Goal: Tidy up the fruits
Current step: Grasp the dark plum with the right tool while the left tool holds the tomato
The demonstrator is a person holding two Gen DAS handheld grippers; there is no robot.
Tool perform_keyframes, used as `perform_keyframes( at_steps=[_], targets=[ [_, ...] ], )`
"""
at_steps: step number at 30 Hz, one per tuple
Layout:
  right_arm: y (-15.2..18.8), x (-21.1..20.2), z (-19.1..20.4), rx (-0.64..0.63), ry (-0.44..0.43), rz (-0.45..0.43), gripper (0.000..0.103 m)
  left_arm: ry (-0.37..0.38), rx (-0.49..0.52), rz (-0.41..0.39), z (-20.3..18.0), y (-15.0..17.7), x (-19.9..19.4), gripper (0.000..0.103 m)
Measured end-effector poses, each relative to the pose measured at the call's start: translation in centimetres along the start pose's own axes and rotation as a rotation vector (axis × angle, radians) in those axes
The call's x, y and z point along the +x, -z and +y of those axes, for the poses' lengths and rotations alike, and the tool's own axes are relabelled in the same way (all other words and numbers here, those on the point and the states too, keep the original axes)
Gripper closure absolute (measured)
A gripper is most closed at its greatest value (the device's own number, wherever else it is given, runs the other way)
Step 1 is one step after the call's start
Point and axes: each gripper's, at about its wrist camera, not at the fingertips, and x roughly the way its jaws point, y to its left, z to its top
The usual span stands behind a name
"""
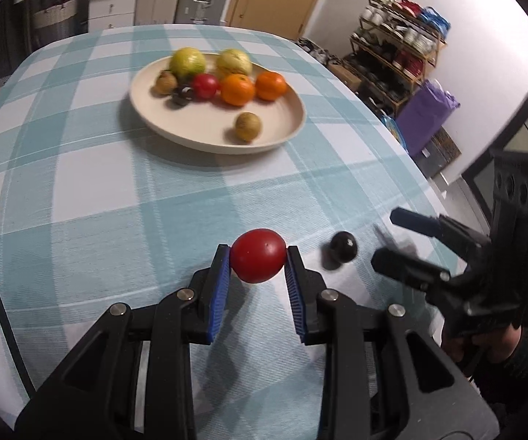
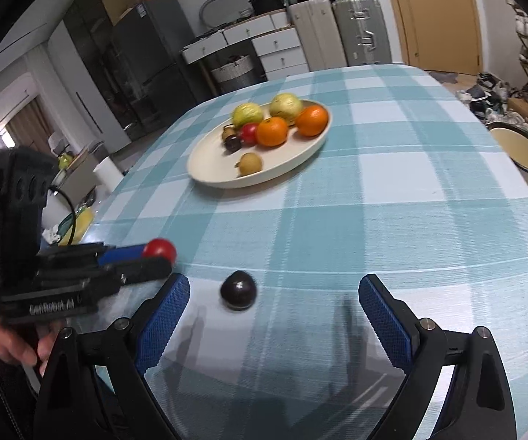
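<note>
The left gripper (image 1: 258, 256) is showing a black linkage frame with round silver screws at its joints and ribbed blue pads (image 1: 219, 293) lining the inner faces of both fingers. A thin black cable (image 1: 3, 311) is running along the frame edge at about nine o'clock. The right gripper (image 2: 274, 289) is wearing the same black arms, silver screws and textured blue pads (image 2: 164, 319). Seen from the right wrist view, the left unit's side is bearing white lettering (image 2: 51, 307), possibly "GenRobot.AI", though blur is making it hard to read. Bare skin of the left hand (image 2: 14, 344) is showing beneath it, and a dark sleeve is covering the right hand's (image 1: 491, 344) wrist.
</note>
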Motion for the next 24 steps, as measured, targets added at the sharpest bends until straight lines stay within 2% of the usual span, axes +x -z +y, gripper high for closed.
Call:
perform_keyframes(
  at_steps=[7,13,20,22,23,24],
  targets=[
    [0.2,1.3,1.6,-0.053,-0.019,0.019,0.010,-0.034,-0.046,-0.023,2.1,-0.4,-0.7,0.076],
    [0.5,2.5,2.2,-0.090,-0.036,0.047,0.024,-0.052,-0.068,-0.030,2.8,-1.0,-0.8,0.076],
    [0.5,2.6,1.9,-0.091,-0.064,0.040,0.052,-0.096,-0.064,-0.042,2.6,-2.5,-0.5,0.076],
    [0.4,2.7,1.9,-0.098,-0.069,0.043,0.065,-0.096,-0.066,-0.046,2.5,-3.1,-0.4,0.076],
    [0.4,2.7,2.0,-0.105,-0.067,0.044,0.075,-0.094,-0.064,-0.044,2.5,-3.4,-0.3,0.076],
    [0.4,2.7,2.0,-0.116,-0.058,0.045,0.076,-0.095,-0.063,-0.045,2.4,-3.7,-0.2,0.076]
  ],
)
